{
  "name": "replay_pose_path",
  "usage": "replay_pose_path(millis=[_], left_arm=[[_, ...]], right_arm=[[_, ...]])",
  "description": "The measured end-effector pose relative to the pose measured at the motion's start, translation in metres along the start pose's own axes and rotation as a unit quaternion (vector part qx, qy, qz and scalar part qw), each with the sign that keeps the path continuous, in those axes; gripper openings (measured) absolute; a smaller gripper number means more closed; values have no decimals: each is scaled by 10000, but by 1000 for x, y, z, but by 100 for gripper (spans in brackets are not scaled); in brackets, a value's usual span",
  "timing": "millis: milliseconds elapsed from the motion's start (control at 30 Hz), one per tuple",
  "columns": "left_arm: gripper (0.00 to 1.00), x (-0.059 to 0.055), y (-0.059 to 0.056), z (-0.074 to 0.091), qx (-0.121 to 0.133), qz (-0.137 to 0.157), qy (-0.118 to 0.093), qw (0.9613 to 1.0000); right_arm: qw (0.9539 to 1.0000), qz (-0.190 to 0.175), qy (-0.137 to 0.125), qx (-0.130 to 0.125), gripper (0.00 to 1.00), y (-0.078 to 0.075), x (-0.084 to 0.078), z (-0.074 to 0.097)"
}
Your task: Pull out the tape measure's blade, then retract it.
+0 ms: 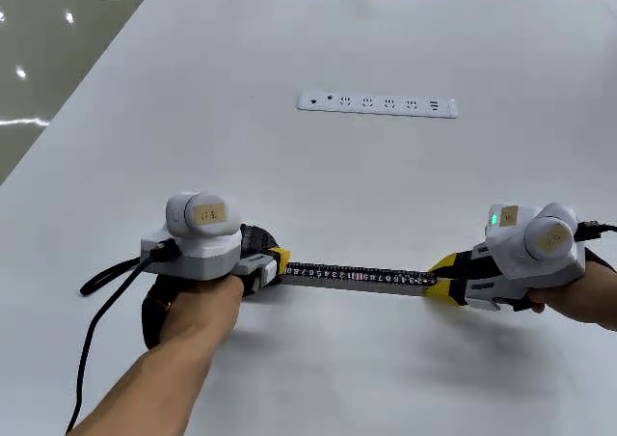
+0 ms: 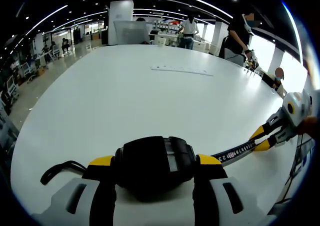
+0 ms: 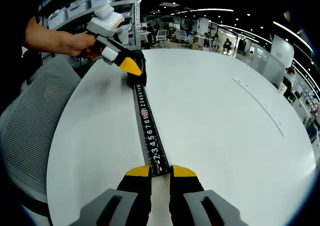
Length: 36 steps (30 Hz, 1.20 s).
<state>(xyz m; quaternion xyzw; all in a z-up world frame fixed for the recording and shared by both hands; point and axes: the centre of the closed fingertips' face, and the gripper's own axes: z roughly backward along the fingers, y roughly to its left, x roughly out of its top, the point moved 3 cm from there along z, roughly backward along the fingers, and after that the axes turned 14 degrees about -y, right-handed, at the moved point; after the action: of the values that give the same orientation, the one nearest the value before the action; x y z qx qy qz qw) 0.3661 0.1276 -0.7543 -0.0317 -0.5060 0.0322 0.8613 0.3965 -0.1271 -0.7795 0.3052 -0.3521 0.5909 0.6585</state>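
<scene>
A black tape measure case (image 2: 154, 166) sits clamped between the yellow-tipped jaws of my left gripper (image 1: 273, 264), low on the white table (image 1: 318, 185). Its dark numbered blade (image 1: 357, 277) runs out to the right, flat over the table. My right gripper (image 1: 442, 284) is shut on the blade's end (image 3: 159, 169). In the right gripper view the blade (image 3: 147, 126) stretches away to the case (image 3: 139, 71) held by the left gripper (image 3: 131, 66). In the left gripper view the blade (image 2: 235, 152) leads to the right gripper (image 2: 260, 140).
A white power strip (image 1: 376, 103) lies across the middle of the table, far beyond the grippers. A black strap and cable (image 1: 108, 280) trail off the left gripper. People stand past the table's far end (image 2: 239, 31). A grey mesh chair (image 3: 35, 136) stands beside the table.
</scene>
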Motion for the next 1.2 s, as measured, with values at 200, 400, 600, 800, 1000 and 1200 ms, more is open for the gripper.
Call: replay_pose_path(millis=[200,400,600,800,1000,1200], left_arm=[[57,0,0,0,-2,4,-5,10000],[57,0,0,1,-7,12,-8,10000],[57,0,0,0,-1,-2,-5,10000],[56,0,1,1,-2,-21,-3,10000],[56,1,1,1,-10,-29,7,10000],[56,0,0,1,-7,-41,6,10000]], right_arm=[[10000,-6,-8,-4,9,-1,0,-2],[10000,-1,-11,-15,9,-1,2,-3],[10000,6,1,-27,9,0,3,-4],[10000,11,10,-33,9,0,3,-5],[10000,31,19,-34,9,-1,2,-5],[10000,36,22,-39,9,-1,3,-6]])
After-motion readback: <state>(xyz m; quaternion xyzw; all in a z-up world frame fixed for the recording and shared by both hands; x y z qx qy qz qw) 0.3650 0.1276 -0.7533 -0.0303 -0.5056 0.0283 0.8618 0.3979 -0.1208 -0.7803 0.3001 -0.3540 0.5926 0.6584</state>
